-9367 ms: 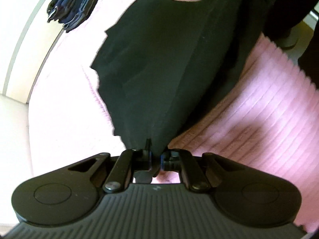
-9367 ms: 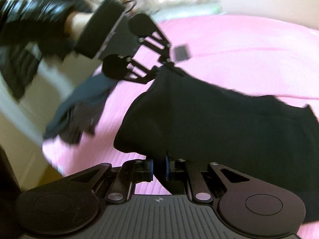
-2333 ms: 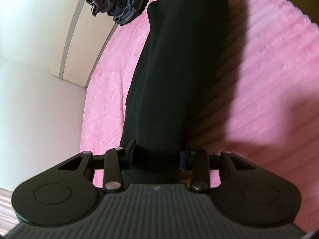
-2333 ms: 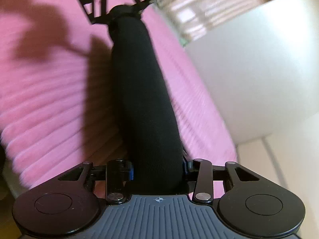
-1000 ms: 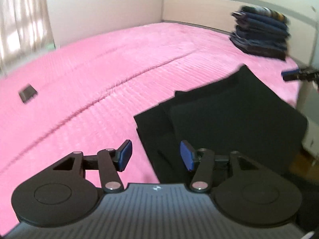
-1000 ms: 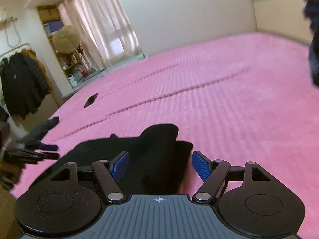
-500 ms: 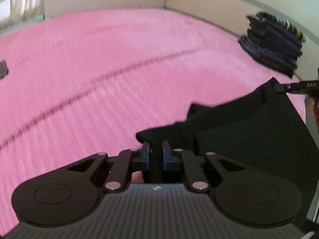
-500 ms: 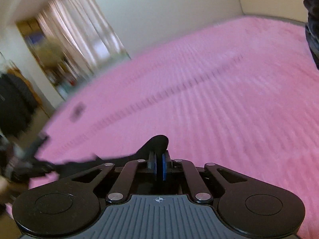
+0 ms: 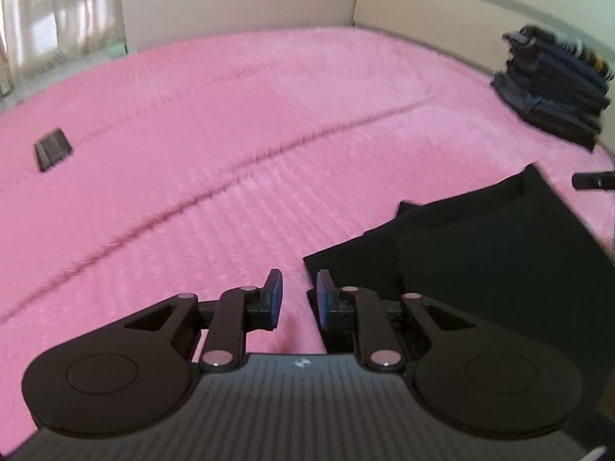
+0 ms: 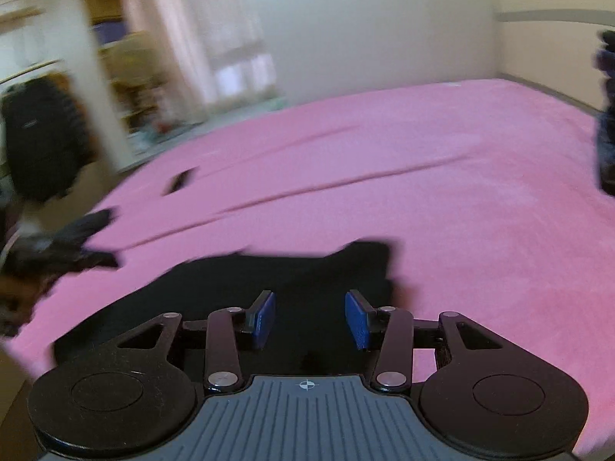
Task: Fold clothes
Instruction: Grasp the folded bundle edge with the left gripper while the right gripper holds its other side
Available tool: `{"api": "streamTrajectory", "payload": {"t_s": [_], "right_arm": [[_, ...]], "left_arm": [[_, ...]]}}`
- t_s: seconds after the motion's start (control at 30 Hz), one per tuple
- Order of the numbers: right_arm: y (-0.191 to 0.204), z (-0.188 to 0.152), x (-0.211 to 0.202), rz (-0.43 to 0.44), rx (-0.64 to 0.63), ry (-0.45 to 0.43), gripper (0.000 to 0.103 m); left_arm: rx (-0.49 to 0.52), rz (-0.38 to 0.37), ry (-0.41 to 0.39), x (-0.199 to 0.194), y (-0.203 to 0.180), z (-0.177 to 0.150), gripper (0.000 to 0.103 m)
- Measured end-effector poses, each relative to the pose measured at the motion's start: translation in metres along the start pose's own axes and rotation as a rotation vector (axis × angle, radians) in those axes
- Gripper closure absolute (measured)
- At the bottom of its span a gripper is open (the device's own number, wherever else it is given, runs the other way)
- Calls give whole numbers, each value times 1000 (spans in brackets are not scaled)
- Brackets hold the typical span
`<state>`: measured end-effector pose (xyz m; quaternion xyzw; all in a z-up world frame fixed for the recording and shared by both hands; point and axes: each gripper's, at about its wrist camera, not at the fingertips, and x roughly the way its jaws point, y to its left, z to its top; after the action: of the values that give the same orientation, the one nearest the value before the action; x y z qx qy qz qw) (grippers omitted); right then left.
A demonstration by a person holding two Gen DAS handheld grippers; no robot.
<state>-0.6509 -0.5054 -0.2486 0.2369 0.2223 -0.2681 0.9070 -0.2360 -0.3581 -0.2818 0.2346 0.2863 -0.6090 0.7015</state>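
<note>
One folded black garment [image 9: 480, 265] flat on pink bed [image 9: 230, 134]; left gripper [image 9: 299, 294] jaws opening, empty, beside its corner; right gripper [image 10: 309, 319] jaws opening over it, released.

A wide bed [image 9: 269, 123] covered in a ribbed pink blanket fills both views, with a long crease running across its middle. A black garment [image 9: 499, 261], folded flat in layers, lies on it near the front edge, at the right in the left wrist view. A stack of folded dark clothes [image 9: 553, 92] sits on the far right corner by the headboard. Well apart, toward the far left side, lies a small dark flat thing [image 9: 52, 149], perhaps a phone, though the blur makes that uncertain.
</note>
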Motion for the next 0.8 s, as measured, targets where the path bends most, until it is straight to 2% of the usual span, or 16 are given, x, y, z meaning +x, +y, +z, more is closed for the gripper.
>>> {"api": "streamTrajectory", "payload": {"t_s": [0.1, 0.17, 0.23, 0.33, 0.43, 0.5, 0.63, 0.8], "right_arm": [[26, -33, -1, 54, -16, 61, 59], [22, -55, 13, 39, 15, 114, 59], [10, -69, 25, 46, 41, 134, 59], [14, -61, 13, 20, 38, 129, 59], [12, -62, 4, -40, 16, 126, 59], [-3, -67, 5, -11, 58, 147, 59], [-13, -34, 3, -15, 43, 72, 59], [-29, 18, 57, 0, -50, 73, 59]], "left_arm": [[20, -68, -24, -42, -25, -12, 87], [40, -132, -26, -61, -47, -27, 86], [76, -164, 2, -64, -66, -45, 84], [97, -140, 76, -39, -75, -72, 82], [59, -136, 57, -31, -69, -78, 83], [61, -126, 53, -29, -69, -79, 84], [73, -110, 62, -31, -74, -72, 84], [104, -112, 33, -27, -76, -47, 84]]}}
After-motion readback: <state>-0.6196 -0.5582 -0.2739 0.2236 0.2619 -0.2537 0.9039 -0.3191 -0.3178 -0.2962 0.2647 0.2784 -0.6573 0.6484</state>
